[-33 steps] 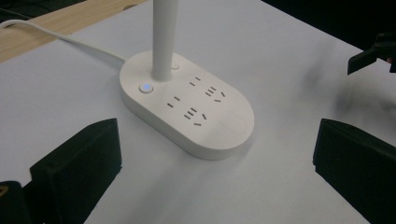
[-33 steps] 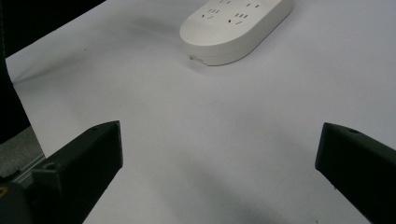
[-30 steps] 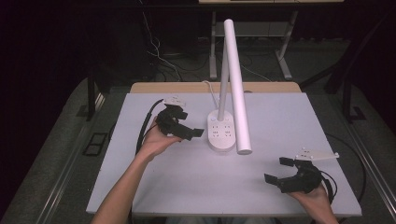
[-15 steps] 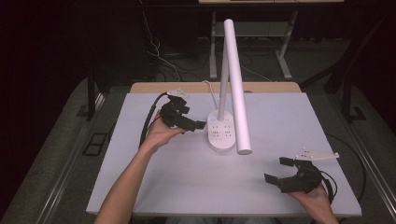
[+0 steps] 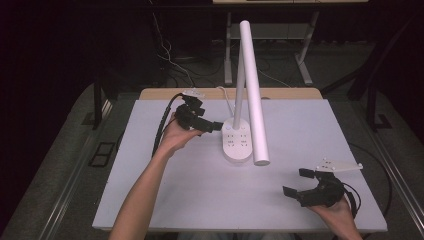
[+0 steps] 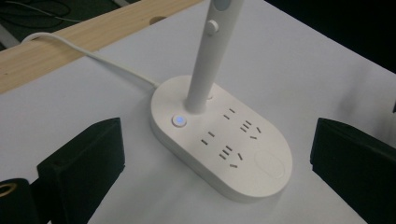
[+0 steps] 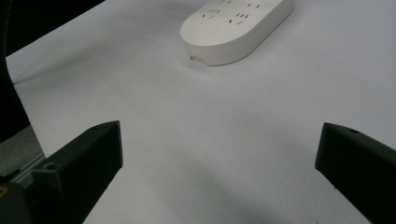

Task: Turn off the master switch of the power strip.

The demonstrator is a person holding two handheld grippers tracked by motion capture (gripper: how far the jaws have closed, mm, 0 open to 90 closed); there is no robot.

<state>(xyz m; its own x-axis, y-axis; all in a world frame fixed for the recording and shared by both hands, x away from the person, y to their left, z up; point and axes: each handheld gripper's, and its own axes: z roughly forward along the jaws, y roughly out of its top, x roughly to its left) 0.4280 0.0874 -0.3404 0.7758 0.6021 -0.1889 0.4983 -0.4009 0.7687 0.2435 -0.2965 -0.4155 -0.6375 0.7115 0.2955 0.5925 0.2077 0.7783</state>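
No brand, label or readable writing shows on anything here.

The lamp (image 5: 248, 90) is all white. Its oval base (image 5: 237, 144) sits flat on the white worktop (image 5: 200, 195), toward the far middle, and doubles as a power strip: the left gripper view shows four sets of socket slots (image 6: 232, 140) in two rows on top, a faint oval pad near the rounded near end, and a small round button (image 6: 179, 121) glowing pale blue beside the foot of the post. A slim post (image 5: 239, 92) rises from the far end of the base and carries a small round knob (image 6: 212, 26) part-way up. A long white tube (image 5: 254, 95) slopes down from the top of the post, out over the base toward the person. A white cord (image 6: 88, 52) runs from the base back over the wooden strip (image 6: 70, 39) at the far edge of the worktop.

The left gripper (image 5: 212, 126) is held just left of the base, jaws spread wide and empty, with the base lying ahead between them in its own view. Half a second ago it was a little farther left of the base; it has moved in closer and its jaw tip now nearly reaches the base rim in the high view.

The right gripper (image 5: 301, 184) hovers low over the worktop well to the right of and nearer than the base, jaws spread and empty, where it was before.
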